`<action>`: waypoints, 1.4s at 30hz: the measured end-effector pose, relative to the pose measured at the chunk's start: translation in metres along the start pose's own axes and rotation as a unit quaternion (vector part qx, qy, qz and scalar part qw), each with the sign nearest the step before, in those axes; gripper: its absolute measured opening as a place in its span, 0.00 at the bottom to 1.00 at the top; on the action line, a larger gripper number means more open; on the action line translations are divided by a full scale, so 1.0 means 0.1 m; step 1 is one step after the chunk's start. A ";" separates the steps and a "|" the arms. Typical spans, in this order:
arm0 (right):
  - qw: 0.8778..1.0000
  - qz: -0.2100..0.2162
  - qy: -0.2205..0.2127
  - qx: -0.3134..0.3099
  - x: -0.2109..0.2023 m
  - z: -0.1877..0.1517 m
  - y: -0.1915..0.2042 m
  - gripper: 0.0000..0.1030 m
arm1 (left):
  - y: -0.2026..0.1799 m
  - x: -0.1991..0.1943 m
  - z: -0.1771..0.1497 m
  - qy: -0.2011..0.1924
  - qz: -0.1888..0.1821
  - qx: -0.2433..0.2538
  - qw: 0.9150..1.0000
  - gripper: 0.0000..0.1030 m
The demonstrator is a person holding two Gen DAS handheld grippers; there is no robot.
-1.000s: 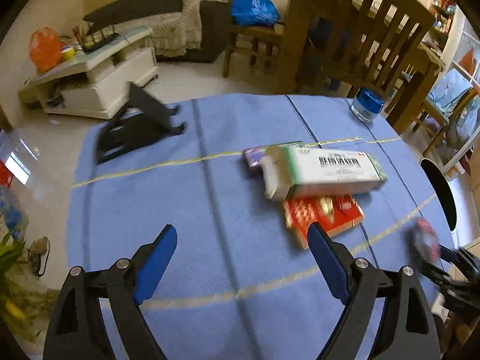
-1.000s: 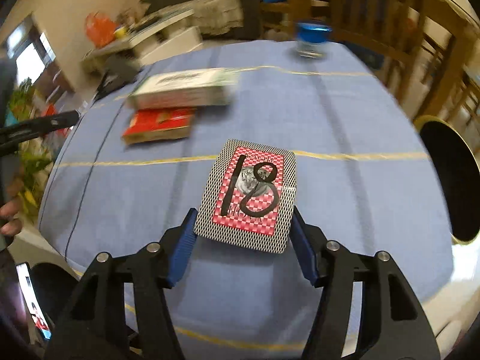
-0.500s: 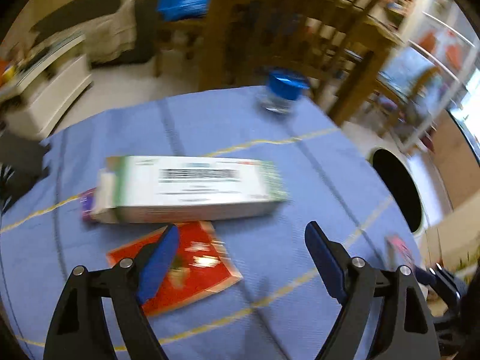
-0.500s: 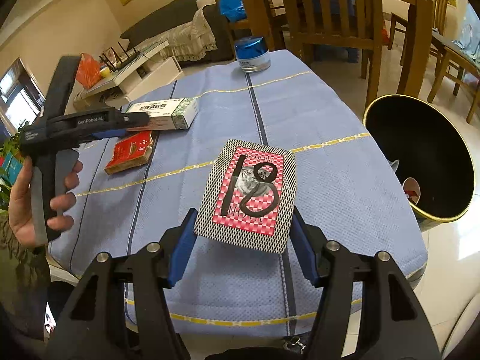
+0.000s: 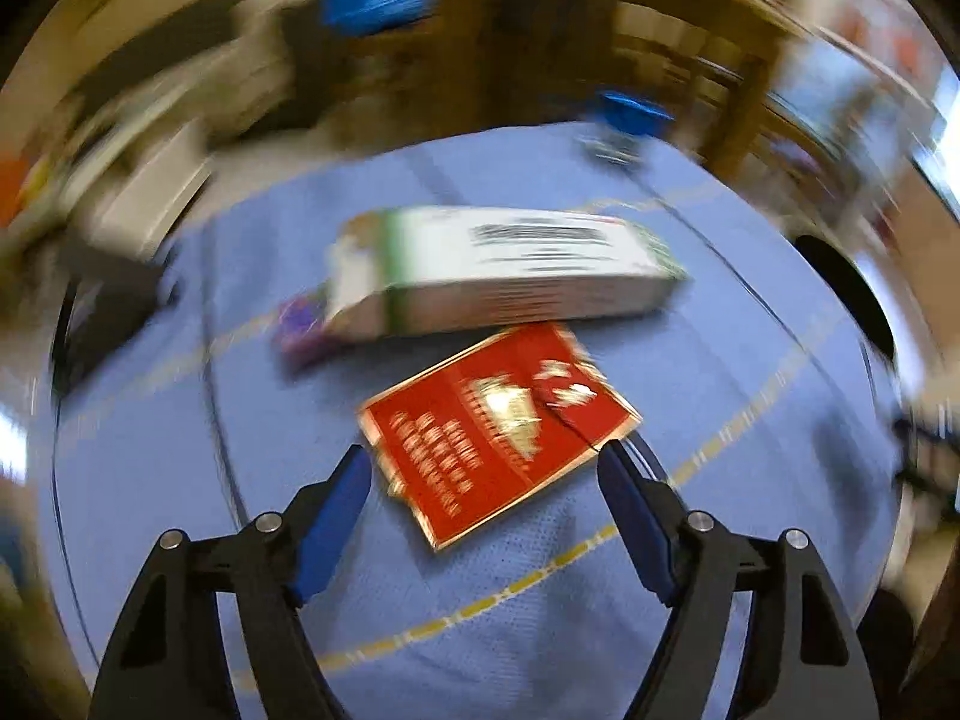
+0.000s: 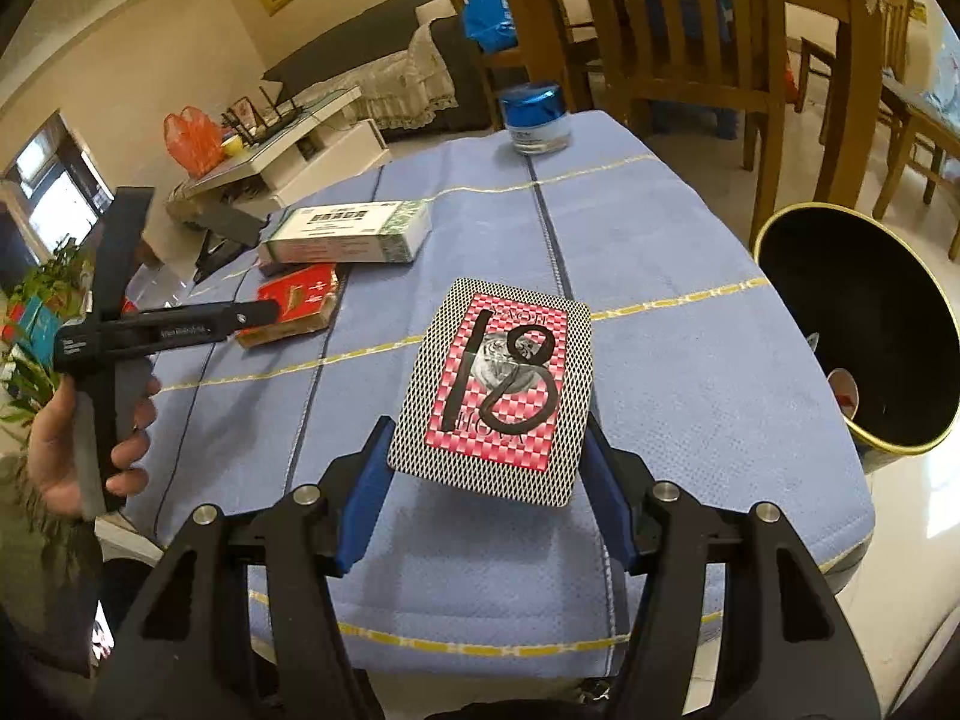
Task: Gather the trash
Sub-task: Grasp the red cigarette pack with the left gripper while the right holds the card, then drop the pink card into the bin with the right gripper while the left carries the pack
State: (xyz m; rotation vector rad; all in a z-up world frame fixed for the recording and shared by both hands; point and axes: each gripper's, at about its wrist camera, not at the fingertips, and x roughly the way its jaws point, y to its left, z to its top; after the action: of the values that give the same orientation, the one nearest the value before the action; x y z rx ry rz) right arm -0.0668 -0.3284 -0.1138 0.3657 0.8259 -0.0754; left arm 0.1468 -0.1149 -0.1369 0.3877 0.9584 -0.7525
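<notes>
Step in hand: right gripper (image 6: 486,468) pinches a flat pink-checked card pack (image 6: 498,390) above the blue tablecloth (image 6: 660,240), carrying it toward the black gold-rimmed bin (image 6: 852,324) beside the table.

Left gripper (image 5: 483,492), jaws spread and just been narrowing, straddles a flat red glossy carton (image 5: 498,426); next: lower, close.

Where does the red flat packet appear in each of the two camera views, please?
Left wrist view: the red flat packet lies at the centre, just ahead of the open jaws.
Right wrist view: the packet lies at the left, under the tip of the other gripper.
Shared landmark: the white and green box lies just behind it.
</notes>
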 end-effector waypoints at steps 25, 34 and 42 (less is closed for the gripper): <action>1.000 -0.002 0.019 0.014 0.11 0.01 -0.11 0.58 | 0.01 0.41 0.17 0.041 -0.115 0.220 0.968 0.87; 1.000 0.006 0.011 0.023 0.08 0.02 -0.12 0.58 | -0.11 0.21 -0.12 0.000 -0.078 0.170 0.982 0.59; 0.999 0.018 -0.007 0.029 -0.05 0.01 -0.15 0.58 | -0.22 0.06 -0.23 0.073 0.042 0.046 0.995 0.59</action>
State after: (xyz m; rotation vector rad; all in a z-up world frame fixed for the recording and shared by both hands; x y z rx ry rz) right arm -0.0723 -0.3432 -0.1135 0.4342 0.8050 -0.0681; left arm 0.1193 -0.1191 -0.1540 0.5664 1.0400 -0.7005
